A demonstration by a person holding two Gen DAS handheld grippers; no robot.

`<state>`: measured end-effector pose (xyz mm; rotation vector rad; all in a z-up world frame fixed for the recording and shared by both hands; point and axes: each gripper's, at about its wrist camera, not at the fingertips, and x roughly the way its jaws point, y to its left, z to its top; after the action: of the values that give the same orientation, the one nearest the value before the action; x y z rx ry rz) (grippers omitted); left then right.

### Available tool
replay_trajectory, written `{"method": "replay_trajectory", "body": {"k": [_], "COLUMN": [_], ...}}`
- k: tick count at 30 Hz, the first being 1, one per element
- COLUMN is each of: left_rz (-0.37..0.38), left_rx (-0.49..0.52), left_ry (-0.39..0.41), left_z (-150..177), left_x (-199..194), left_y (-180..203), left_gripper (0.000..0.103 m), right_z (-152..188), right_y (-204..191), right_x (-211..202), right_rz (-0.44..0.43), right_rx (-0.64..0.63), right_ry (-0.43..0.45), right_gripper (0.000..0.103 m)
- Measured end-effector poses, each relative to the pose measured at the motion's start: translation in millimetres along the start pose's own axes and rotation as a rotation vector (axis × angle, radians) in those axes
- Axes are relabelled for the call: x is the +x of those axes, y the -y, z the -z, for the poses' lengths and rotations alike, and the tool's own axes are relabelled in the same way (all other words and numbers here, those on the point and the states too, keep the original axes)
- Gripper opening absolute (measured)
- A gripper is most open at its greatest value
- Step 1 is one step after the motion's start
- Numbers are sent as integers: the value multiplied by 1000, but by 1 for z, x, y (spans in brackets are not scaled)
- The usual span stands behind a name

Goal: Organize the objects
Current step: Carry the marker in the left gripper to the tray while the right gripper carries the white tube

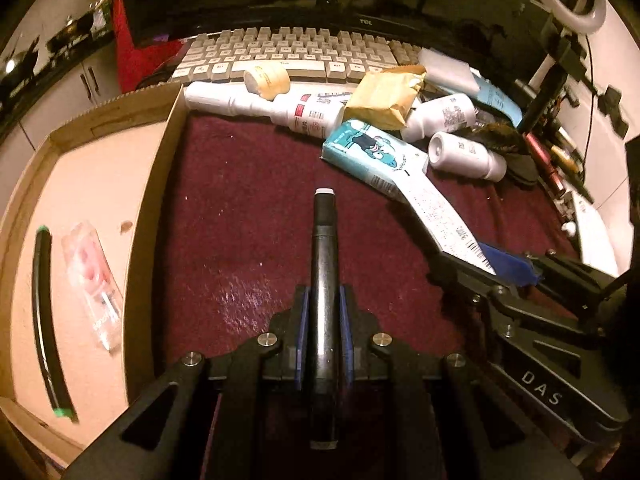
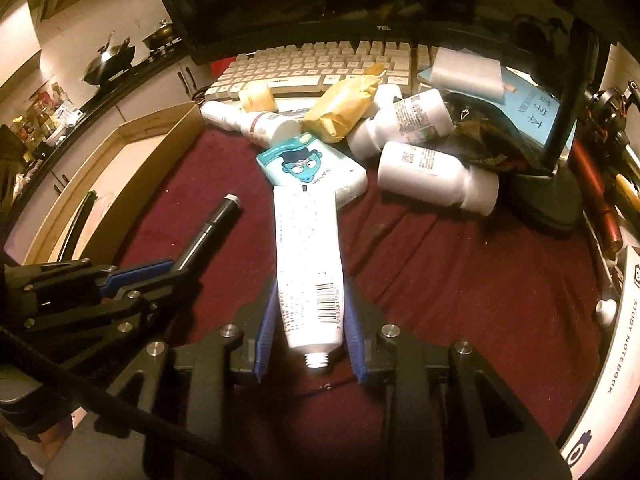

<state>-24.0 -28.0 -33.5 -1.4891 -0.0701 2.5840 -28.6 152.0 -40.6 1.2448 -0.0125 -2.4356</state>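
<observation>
My left gripper (image 1: pixel 324 308) is shut on a black marker pen (image 1: pixel 325 264) with a white tip, held over the dark red cloth (image 1: pixel 240 200). It also shows in the right wrist view (image 2: pixel 212 224). My right gripper (image 2: pixel 310 316) is shut on a white tube (image 2: pixel 306 256) with a barcode and no cap, its threaded neck toward the camera. The tube also shows in the left wrist view (image 1: pixel 440 216). A cardboard box (image 1: pixel 100 184) at the left holds a black pen with green ends (image 1: pixel 44 320) and a clear pink packet (image 1: pixel 94 284).
A pile lies at the back of the cloth: a teal tissue pack (image 2: pixel 308 164), several white bottles (image 2: pixel 432 176), a yellow paper packet (image 2: pixel 344 108) and a small cream jar (image 2: pixel 258 96). Behind are a keyboard (image 2: pixel 320 64) and monitor. A notebook (image 2: pixel 616 344) lies right.
</observation>
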Motion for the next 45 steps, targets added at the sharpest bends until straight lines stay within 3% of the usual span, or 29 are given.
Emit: {"method": "replay_trajectory", "body": {"k": [22, 33, 45], "left_rz": [73, 98, 53], "left_rx": [-62, -154, -293], "left_ry": [48, 122, 172], "left_z": [11, 1, -19], "left_x": [-38, -77, -89], "left_y": [-15, -56, -128], "left_gripper": [12, 12, 12], "right_z": [0, -12, -38], "right_y": [-22, -55, -95], "right_x": [-15, -23, -4], "right_rz": [-49, -135, -204], "right_rx": [10, -46, -114], "right_ry": [45, 85, 75], "right_gripper": [29, 29, 29]}}
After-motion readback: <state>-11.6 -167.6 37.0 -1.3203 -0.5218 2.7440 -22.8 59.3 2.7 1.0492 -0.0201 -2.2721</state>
